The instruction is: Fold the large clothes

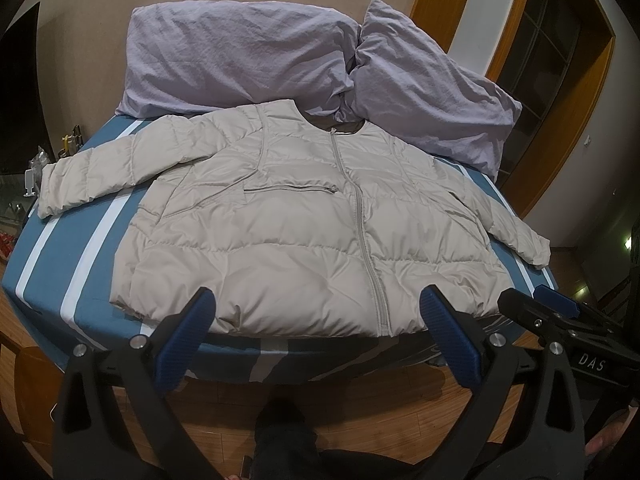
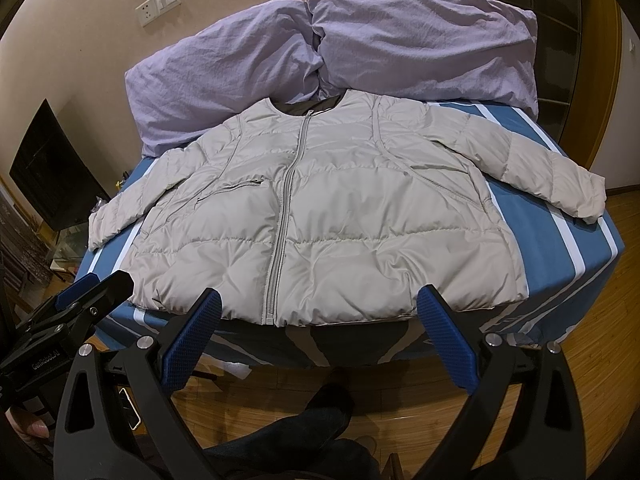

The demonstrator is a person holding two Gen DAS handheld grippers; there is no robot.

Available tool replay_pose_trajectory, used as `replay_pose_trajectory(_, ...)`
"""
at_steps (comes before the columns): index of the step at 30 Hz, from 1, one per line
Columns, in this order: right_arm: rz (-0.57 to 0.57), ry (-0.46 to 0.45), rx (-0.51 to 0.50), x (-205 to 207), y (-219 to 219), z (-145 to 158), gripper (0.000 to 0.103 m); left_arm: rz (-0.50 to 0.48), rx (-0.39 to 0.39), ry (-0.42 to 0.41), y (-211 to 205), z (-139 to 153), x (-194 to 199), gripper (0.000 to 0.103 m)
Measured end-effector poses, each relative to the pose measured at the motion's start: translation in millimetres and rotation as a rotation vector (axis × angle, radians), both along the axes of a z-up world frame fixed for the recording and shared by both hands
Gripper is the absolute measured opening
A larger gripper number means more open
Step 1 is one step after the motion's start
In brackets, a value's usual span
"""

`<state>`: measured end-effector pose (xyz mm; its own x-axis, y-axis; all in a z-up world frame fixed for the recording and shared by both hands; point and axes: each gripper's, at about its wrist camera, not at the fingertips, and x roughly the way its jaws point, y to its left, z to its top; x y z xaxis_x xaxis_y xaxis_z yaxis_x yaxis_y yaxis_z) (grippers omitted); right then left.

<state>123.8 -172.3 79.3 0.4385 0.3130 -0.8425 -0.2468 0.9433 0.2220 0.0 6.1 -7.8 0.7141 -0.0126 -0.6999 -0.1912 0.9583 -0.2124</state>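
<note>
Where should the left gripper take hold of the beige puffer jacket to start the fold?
Probably at the cuff of the left-hand sleeve. The jacket lies flat, zipped, front up, with that sleeve stretched out sideways over the striped bed sheet. The open left gripper could come in from the bed's left edge and pinch the cuff.

In front of me the bed [image 1: 86,216] wears a blue cover with white stripes running front to back. A pale beige puffer jacket [image 1: 288,236] lies flat on it, front side up, zipped, collar toward the far end, its hem at the near edge. Both sleeves spread out sideways, reaching the bed's sides. At the far end two lilac pillows [image 1: 236,56] rest rumpled, touching each other; the jacket's collar seems to just overlap them, though the folds there are hard to read. The bed stands on a wooden floor [image 2: 404,408].
</note>
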Motion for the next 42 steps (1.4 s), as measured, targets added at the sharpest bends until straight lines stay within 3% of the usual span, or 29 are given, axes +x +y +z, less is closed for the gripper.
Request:
replay_pose_trajectory(15,0.001,-0.001,0.017,5.5,3.4,0.1,0.1,0.002,-0.003,0.003,-2.4,-1.1,1.5,0.101)
replay_pose_trajectory(23,-0.088,0.015,0.018,45.3,-17.3,-14.9,0.1,0.03,0.002,0.017,16.5,-8.4,30.3,0.101)
replay_pose_trajectory(35,-0.393,0.103,-0.044,142.2,-124.8,-60.9,0.099,0.06,0.042,0.079,38.7,-26.7,95.0,0.101)
replay_pose_trajectory(42,-0.583,0.15,-0.146,185.3,-204.1,-95.9,0.091,0.08,0.066,0.123,49.5,-46.6,139.8,0.101)
